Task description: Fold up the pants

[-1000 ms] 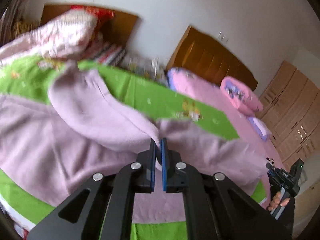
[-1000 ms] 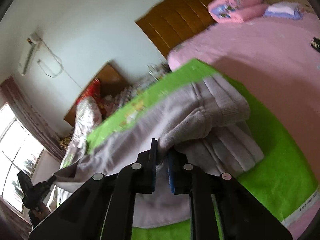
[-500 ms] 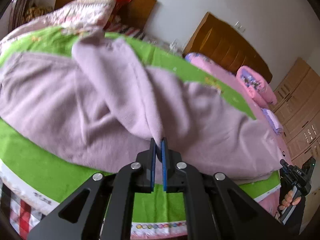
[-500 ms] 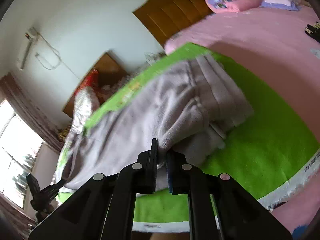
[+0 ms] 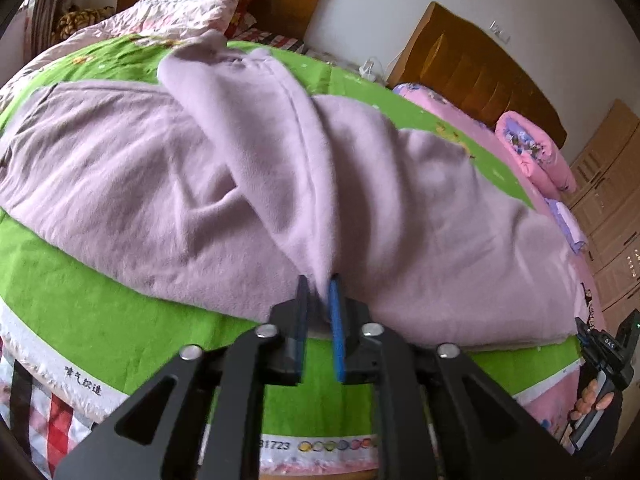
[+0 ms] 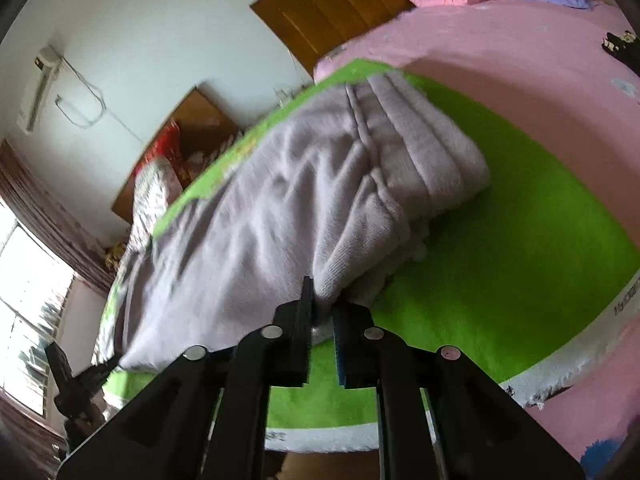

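Observation:
Lilac fleece pants [image 5: 168, 184] lie across a green mat [image 5: 80, 304] on the bed. My left gripper [image 5: 319, 300] pinches a fold of one leg near the mat's front edge; the jaws stand slightly apart with cloth between them. My right gripper [image 6: 322, 312] is shut on the ribbed waistband end of the pants [image 6: 280, 208], low over the mat [image 6: 500, 264]. The right gripper also shows at the far right of the left wrist view [image 5: 604, 356], and the left gripper at the lower left of the right wrist view [image 6: 76, 384].
A pink bedspread [image 6: 500, 52] lies beyond the mat, with pink pillows [image 5: 536, 152] by a wooden headboard [image 5: 472, 68]. A second bed with a patterned quilt [image 5: 176, 12] stands at the back left. Wardrobes [image 5: 612, 200] line the right wall.
Both grippers have pulled the held pants edges toward the mat's front edge and lowered them, so the raised leg now drapes over the other. The left jaws have opened slightly.

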A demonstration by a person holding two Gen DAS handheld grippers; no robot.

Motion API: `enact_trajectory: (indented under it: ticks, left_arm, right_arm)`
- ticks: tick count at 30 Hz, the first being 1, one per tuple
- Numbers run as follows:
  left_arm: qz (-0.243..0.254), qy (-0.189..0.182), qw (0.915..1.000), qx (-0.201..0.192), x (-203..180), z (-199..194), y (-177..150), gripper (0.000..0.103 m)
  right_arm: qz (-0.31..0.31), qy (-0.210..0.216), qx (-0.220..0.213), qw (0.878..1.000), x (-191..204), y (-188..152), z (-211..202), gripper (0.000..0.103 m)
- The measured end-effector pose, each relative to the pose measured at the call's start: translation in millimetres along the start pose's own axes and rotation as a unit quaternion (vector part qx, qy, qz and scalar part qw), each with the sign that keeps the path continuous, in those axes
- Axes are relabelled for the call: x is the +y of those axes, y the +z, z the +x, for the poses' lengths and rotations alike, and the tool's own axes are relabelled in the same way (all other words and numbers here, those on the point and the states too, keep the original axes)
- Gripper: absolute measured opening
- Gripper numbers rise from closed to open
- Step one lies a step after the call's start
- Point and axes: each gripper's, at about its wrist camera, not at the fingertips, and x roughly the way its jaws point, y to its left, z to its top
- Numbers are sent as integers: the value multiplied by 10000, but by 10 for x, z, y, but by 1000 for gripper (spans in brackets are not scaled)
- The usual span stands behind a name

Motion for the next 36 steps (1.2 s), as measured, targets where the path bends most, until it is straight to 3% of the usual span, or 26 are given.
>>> enact_trajectory:
  ticks: [1,2,3,4,6,9,12,14,18,23,25,28,30,33,36]
  left_arm:
    - [34,20,10000,-14,-2,-17,-5,20]
    - [74,97,9999,-68,-1,-66,-2,43]
    - [152,313,9990,-272,-22,-174,4,64]
    - [232,551,9967,-550,-58,-297,12,71]
    - [455,810,9891,-1144,-209,-577,36,79]
    - [961,190,9860,-1352,-638,-725,98,86]
    - [1671,-249,9821,-838,-1181,-374,133,88]
    - [1873,-358,9803,-514,-1379,-56,126,88]
    - [2012,60,9782,515,-1419,667,129,87]
    - [2455,124,9663,762,-1377,691,75,89]
    - [2280,-153,9679,1047,-1433,694,277,89]
    - [2406,-514,9652,884,-1701,756,672,90]
    - [2541,-760,9613,744,-1982,938,1017,95]
    - [2368,-1379,9552,1116,-2230,1471,1359,93]
    - [2575,-1181,9501,1305,-2321,1940,1467,93]
  right_arm:
    - [-162,-103,74,9998,59,10,-45,20]
    - [-292,-272,107,9991,113,9,-86,41]
    - [-499,-517,26,9974,196,11,-183,68]
    - [-681,-565,-124,9960,271,1,-271,75]
    - [-1454,-565,-476,9866,592,-10,-457,75]
    - [-2460,-566,-673,9653,1126,-65,-386,72]
    - [-2817,-519,-407,9572,1482,-77,31,69]
    - [-2843,-559,-121,9570,1595,-106,333,69]
    - [-3035,-909,483,9473,1541,-302,682,67]
    - [-3248,-651,807,9401,1337,-405,528,67]
    - [-3254,-583,1036,9381,1405,-310,461,67]
    - [-3525,-615,692,9312,1590,58,438,68]
    - [-3601,-640,618,9287,1691,389,655,69]
    - [-3594,-739,962,9253,1732,702,1116,69]
    - [-3675,-965,1527,9123,1628,805,1549,69]
